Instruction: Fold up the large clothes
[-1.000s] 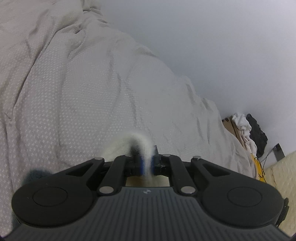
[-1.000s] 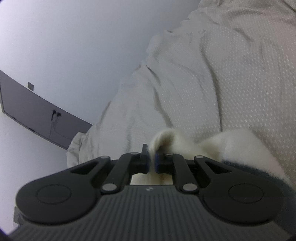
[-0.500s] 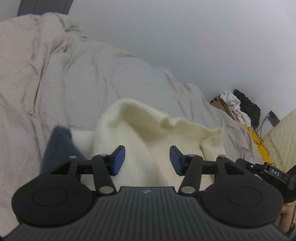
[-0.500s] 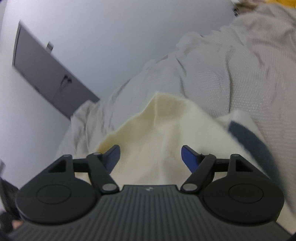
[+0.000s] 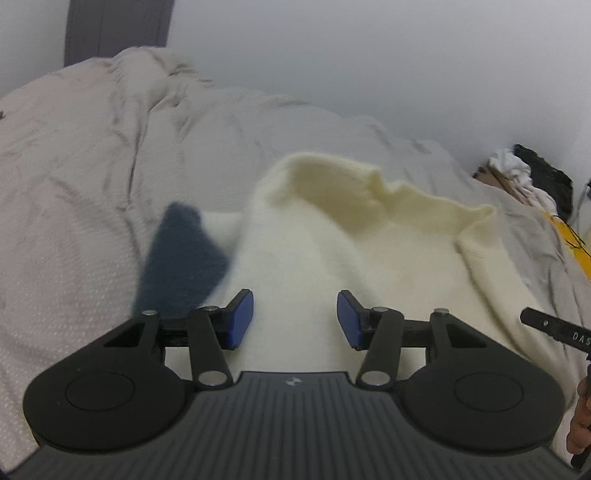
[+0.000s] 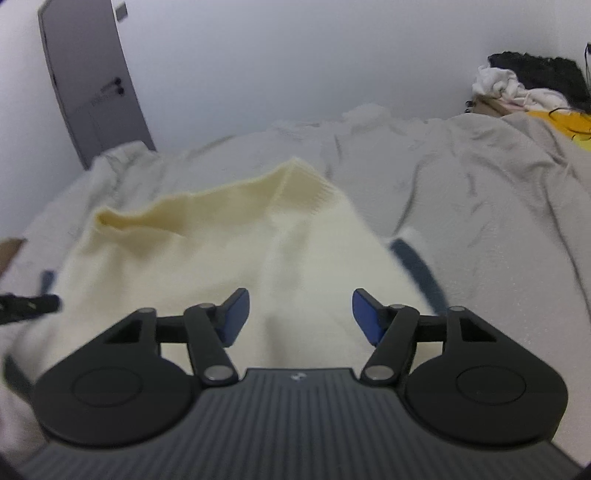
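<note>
**Both grippers apart, cream sweater lying loose on the bed**

Left wrist view: a second ago the blue pads were pinched shut on a tuft of cream knit; now the left gripper [image 5: 295,319] stands with its jaws well apart and nothing pressed between them. The cream sweater [image 5: 332,258] lies spread beyond and under the fingers, its ribbed hem standing up in a wavy ridge at the far side, a dark blue part [image 5: 181,258] showing at its left. It rests on a rumpled pale grey bedcover [image 5: 92,177]. Behind runs a plain white wall [image 5: 369,55], with a grey door [image 5: 118,26] at upper left and a heap of clothes [image 5: 524,177] at far right. The tip of the other tool and a bit of a hand [image 5: 581,421] show at the right edge.

Right wrist view: here too the pads were clamped on cream knit a second ago and have since let go. The right gripper [image 6: 299,317] is open and its jaws are closing a little, with no cloth caught between them; the sweater [image 6: 221,258] lies below, hem raised, a dark blue stripe [image 6: 417,266] along its right side. The bedcover [image 6: 480,192] stretches to the wall [image 6: 295,55]; the door [image 6: 92,85] stands at left, the clothes pile [image 6: 524,85] at upper right.
</note>
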The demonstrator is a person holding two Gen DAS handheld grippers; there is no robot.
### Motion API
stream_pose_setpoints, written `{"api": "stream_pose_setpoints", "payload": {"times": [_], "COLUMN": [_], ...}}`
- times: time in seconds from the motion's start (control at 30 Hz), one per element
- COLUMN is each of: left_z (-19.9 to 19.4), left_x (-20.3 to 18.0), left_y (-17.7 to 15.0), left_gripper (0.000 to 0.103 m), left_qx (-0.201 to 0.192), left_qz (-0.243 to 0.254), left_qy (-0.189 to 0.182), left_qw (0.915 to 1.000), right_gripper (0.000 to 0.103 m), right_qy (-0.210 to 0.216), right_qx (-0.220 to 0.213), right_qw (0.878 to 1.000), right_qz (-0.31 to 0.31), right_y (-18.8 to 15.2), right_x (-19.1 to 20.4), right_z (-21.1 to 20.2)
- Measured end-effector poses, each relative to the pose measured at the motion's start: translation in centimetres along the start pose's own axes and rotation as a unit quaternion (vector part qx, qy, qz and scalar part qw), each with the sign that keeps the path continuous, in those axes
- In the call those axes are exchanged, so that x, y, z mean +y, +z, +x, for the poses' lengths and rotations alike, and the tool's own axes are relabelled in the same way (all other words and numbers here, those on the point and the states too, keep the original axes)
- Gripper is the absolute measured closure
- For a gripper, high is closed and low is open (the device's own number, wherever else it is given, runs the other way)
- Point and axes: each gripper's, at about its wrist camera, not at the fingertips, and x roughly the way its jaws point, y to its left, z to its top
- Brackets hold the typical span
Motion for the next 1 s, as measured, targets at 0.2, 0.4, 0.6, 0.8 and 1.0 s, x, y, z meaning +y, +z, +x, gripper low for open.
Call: {"api": "stream_pose_setpoints", "payload": {"times": [0.2, 0.4, 0.6, 0.8, 1.0], "left_z": [2.2, 2.5, -0.1, -4.2, -8.5], "left_x": [0.6, 0.7, -0.7, -1.7, -3.2], "left_y": [0.1, 0.2, -0.2, -1.6, -4.3], "left_gripper": [0.046, 0.046, 0.046, 0.044, 0.044], "left_qx": [0.020, 0.005, -0.019, -0.040, -0.049], "left_qz": [-0.009, -0.009, 0.019, 0.029, 0.027], "left_qy": [0.007, 0.004, 0.020, 0.009, -0.016], "left_qw": [0.9997, 0.9999, 0.9994, 0.9988, 0.9983], "right_gripper": [0.040, 0.039, 0.040, 0.039, 0.039], "right_qy": [-0.023, -0.025, -0.014, -0.002, -0.001], "right_qx": [0.034, 0.032, 0.023, -0.014, -0.037], "right_qw": [0.999, 0.999, 0.999, 0.998, 0.997], "right_qz": [-0.006, 0.000, 0.032, 0.056, 0.074], "right_y": [-0.9, -1.0, -0.9, -0.7, -3.0], "right_x": [-1.1, -1.2, -0.9, -0.3, 0.6], "right_z": [4.3, 5.2, 2.3, -2.4, -7.1]}}
